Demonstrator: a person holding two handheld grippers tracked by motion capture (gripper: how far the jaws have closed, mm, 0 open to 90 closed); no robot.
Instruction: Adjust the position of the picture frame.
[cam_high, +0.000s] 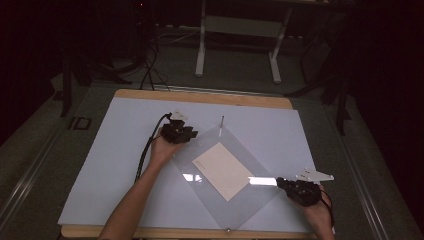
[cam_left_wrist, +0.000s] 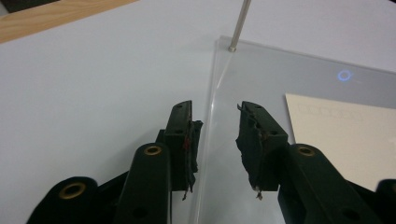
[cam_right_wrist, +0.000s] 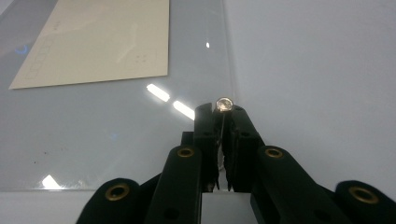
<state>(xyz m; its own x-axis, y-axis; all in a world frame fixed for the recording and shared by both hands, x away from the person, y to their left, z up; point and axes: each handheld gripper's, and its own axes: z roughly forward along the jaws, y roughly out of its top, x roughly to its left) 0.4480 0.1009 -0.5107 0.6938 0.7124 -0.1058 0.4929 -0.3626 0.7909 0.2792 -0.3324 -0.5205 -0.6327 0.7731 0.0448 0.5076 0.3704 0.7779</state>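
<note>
The clear acrylic sheet (cam_high: 227, 170) lies flat on the white table mat (cam_high: 100, 165), covering a cream envelope (cam_high: 223, 170). The right gripper (cam_right_wrist: 223, 112) is clamped on the metal pin (cam_right_wrist: 224, 103) at its near corner, while the left gripper (cam_left_wrist: 215, 135) straddles the far edge with jaws apart, below another upright pin (cam_left_wrist: 239, 23). Close the left squarely on that edge before lifting, I'd judge, so the sheet rises level and the envelope doesn't slide.
</note>
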